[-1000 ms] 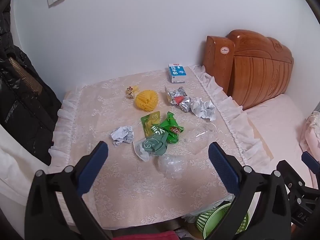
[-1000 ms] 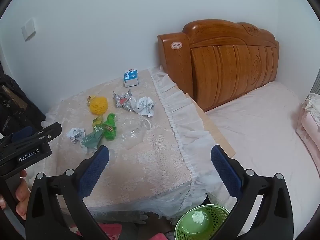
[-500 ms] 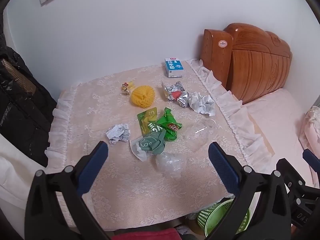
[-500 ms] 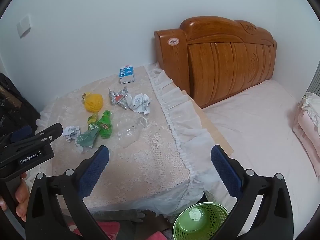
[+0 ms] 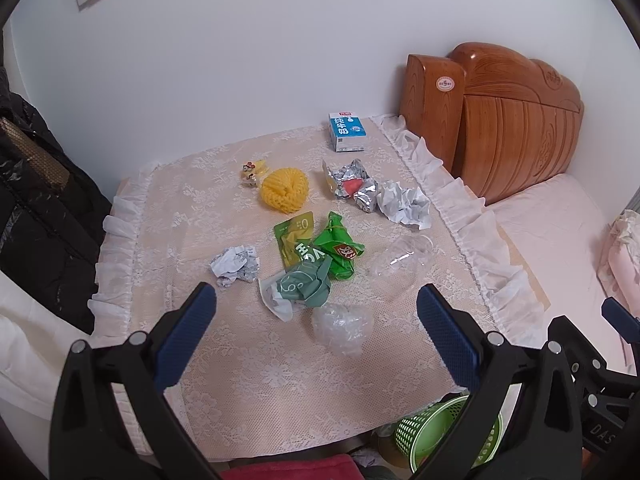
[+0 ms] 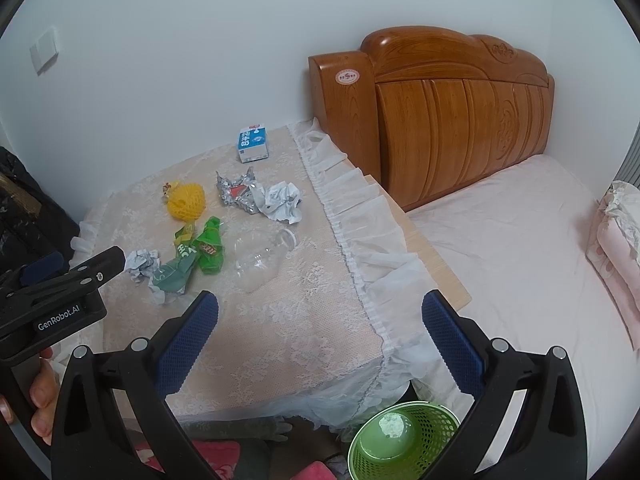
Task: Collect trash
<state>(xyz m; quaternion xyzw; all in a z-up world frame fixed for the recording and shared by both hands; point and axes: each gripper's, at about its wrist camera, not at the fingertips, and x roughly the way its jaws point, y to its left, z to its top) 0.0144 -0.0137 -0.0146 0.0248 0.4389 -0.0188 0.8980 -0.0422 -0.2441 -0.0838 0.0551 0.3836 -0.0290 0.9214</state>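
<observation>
My left gripper (image 5: 316,332) hangs with its blue-padded fingers (image 5: 186,340) spread wide, holding nothing. My right gripper (image 6: 320,340) is likewise wide apart and empty.

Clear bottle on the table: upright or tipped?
Tipped. The bottle lies on its side on the tablecloth, neck pointing toward the frilled edge.

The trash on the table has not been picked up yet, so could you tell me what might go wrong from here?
1. The clear plastic bottle lies on its side; a poor pinch may roll it toward the frilled table edge.
2. The green wrappers overlap, so the open left hand-held gripper could grab several or drop one.
3. The green basket sits low beside the table; released pieces might miss it.
</observation>
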